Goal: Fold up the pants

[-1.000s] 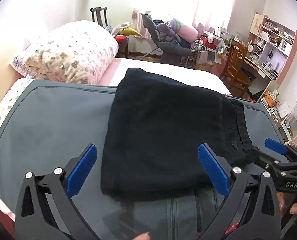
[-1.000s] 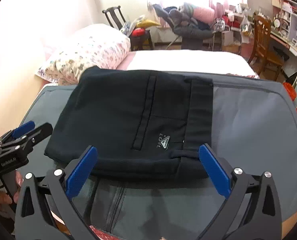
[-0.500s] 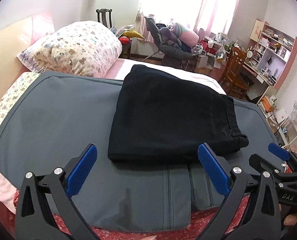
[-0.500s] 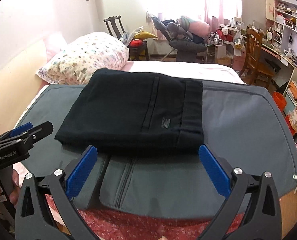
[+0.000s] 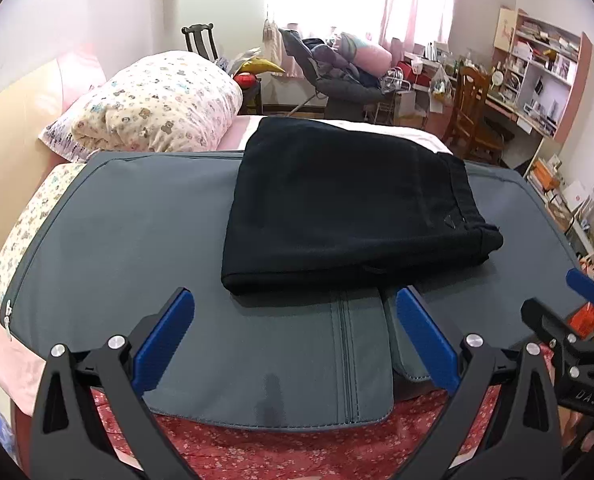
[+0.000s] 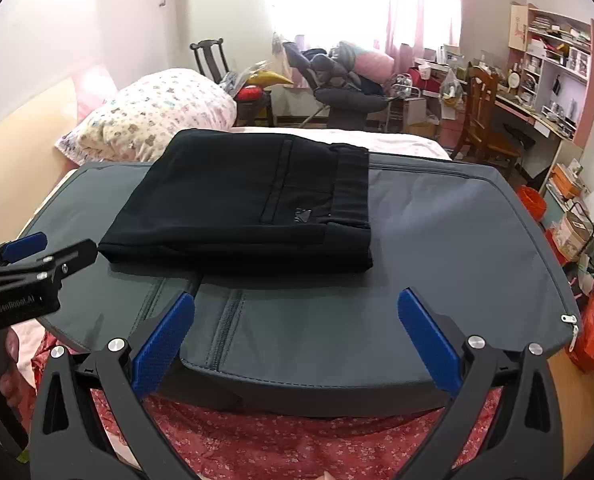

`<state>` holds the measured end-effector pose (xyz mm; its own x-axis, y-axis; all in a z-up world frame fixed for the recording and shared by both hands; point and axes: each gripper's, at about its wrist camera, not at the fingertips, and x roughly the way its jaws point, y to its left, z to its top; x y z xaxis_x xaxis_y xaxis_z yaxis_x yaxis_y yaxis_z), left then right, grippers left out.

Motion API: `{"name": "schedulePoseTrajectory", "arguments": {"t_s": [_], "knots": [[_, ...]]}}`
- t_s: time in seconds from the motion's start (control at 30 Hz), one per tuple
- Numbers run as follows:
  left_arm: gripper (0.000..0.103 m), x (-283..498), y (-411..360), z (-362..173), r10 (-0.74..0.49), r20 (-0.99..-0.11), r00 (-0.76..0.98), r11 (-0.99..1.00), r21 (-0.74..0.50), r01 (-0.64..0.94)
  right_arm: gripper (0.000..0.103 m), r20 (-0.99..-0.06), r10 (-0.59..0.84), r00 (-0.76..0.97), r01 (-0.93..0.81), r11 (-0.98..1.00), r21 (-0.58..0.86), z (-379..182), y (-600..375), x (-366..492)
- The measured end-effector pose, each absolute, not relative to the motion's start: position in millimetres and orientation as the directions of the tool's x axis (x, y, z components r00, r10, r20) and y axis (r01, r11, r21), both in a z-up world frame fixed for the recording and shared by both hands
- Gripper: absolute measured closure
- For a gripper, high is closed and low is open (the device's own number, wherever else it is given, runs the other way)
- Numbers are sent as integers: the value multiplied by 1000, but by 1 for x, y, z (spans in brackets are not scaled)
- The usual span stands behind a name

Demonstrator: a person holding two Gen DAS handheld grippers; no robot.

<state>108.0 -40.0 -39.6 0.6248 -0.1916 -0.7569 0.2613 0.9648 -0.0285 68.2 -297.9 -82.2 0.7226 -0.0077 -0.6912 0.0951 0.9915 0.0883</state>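
Here the left gripper (image 5: 295,330) and the right gripper (image 6: 296,330) both hang with fingers spread wide, holding nothing, near the mat's front edge. Beyond them the black pants (image 5: 349,204) lie folded on the grey mat (image 5: 117,240), near a patterned pillow (image 5: 157,104).

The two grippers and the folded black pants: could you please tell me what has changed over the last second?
Both the left gripper and the right gripper have drawn back from the folded black pants, so more of the grey padded mat and the red floral bedding shows. Nothing was gripped or released. The pants stay folded in place; both grippers stay open.
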Motion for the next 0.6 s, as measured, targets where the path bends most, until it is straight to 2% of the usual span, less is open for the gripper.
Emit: {"name": "schedulePoseTrajectory", "arguments": {"t_s": [0.6], "knots": [[2,102,-45,-47,-139,-772,620,967,29,254,1,-681,-21,732,95,993,72,-82,-298,69]]}}
